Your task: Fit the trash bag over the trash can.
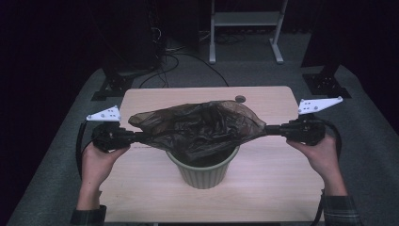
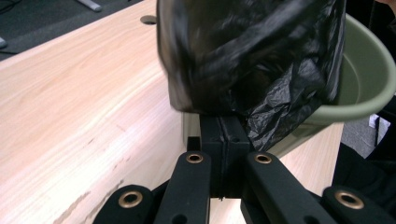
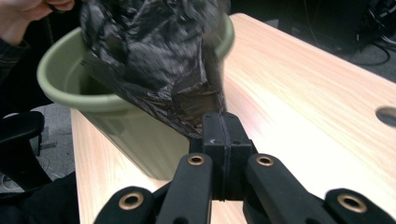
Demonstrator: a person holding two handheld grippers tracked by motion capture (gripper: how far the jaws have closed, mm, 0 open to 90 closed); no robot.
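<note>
Both jaws clamped tight on opposite hems of the black bag (image 1: pixel 200 127), stretched over the green bin (image 1: pixel 203 170) mid-worktop (image 1: pixel 263 188): lower evenly, hems at nine and three o'clock, seating mouth around rim.

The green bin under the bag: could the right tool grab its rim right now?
Probably not yet. The right tool is shut on the black bag, and so is the left tool. The bag hangs stretched over the green bin, covering most of its rim, so the tool would have to let go first.
</note>
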